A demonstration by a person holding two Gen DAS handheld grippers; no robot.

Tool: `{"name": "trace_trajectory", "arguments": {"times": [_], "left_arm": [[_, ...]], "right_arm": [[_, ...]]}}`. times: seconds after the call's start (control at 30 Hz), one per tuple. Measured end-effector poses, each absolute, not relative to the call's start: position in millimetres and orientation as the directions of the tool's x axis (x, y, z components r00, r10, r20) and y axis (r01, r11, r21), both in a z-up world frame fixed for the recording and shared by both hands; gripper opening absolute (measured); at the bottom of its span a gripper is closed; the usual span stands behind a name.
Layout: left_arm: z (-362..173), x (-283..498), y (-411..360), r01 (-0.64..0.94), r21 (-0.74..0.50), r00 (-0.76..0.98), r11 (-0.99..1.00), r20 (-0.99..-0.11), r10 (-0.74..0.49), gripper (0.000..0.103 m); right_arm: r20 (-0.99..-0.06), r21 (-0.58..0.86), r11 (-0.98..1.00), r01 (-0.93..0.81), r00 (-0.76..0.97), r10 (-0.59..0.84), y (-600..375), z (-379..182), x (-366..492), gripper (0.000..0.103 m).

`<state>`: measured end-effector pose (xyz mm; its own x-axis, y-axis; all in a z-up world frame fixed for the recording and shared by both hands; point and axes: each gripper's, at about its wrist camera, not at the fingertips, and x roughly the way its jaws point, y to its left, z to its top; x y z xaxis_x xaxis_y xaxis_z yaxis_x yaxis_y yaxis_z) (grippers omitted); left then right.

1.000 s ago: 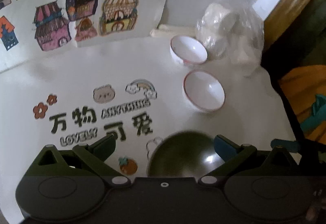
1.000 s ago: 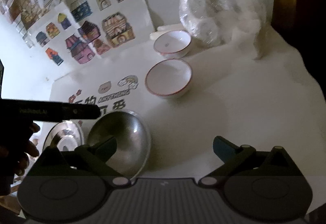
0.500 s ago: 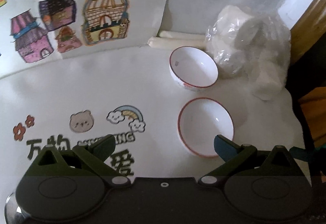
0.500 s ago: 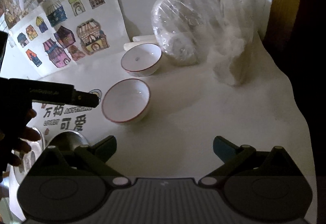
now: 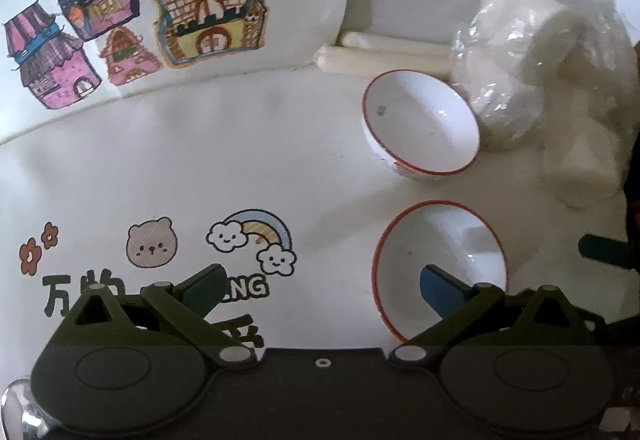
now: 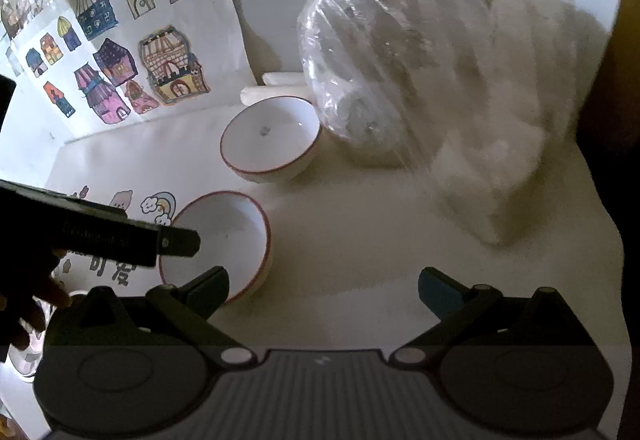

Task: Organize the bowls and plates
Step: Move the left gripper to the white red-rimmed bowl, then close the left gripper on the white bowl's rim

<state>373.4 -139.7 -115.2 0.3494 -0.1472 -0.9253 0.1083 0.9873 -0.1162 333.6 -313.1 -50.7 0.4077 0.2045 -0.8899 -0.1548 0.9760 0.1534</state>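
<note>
1. You have 2 white bowls with thin red rims on the table (image 5: 280,144); both stand upright and empty, near each other but apart.
2. The near bowl (image 5: 438,264) sits under your left gripper (image 5: 322,286), whose fingers are spread wide with nothing between them; its right fingertip overlaps the bowl's interior in view.
3. The far bowl (image 5: 422,130) stands toward the table's back edge, just beside a crinkled clear plastic bag (image 5: 520,64) of white goods.
4. Your right gripper (image 6: 322,286) is likewise spread and empty, over bare table right of the near bowl.
5. The surface is smooth, white, printed with cartoon stickers; a sheet of house drawings (image 5: 160,12) leans against the back wall.
</note>
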Motion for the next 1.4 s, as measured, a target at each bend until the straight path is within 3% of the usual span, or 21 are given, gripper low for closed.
{"name": "trace_trajectory", "arguments": {"times": [0.23,0.4,0.6,0.77,1.17,1.3,1.4], "left_arm": [[-123.8,365.9,-140.3,0.077,-0.094,0.339,0.993,-0.934,-0.115,0.102],[-129.9,361.5,-144.1,0.068,-0.083,0.337,0.994,-0.936,-0.102,0.096],[-133.6,359.1,-142.8,0.070,-0.128,0.333,0.989,-0.932,-0.144,0.078],[-132.3,358.7,-144.0,0.080,-0.168,0.328,0.982,-0.926,-0.185,0.052],[-133.5,357.2,-143.1,0.073,-0.254,0.316,0.964,-0.911,-0.264,0.015],[-134.9,355.7,-140.4,0.046,-0.299,0.304,0.953,-0.905,-0.298,0.013],[-134.7,353.8,-137.1,0.031,-0.317,0.304,0.948,-0.900,-0.311,0.008]], "right_arm": [[-0.896,0.156,0.968,-0.198,0.383,0.223,-306.8,-60.5,347.3,0.102],[-0.902,0.158,0.964,-0.212,0.367,0.228,-304.0,-63.3,351.5,0.090],[-0.906,0.181,0.958,-0.224,0.340,0.251,-302.5,-65.5,356.6,0.074],[-0.907,0.205,0.951,-0.231,0.320,0.273,-300.0,-66.0,359.5,0.064],[-0.899,0.281,0.937,-0.208,0.285,0.333,-299.2,-65.3,364.4,0.031],[-0.893,0.306,0.929,-0.209,0.276,0.356,-297.0,-64.2,365.6,0.018],[-0.895,0.305,0.930,-0.204,0.273,0.353,-296.4,-62.7,365.3,0.015]]}}
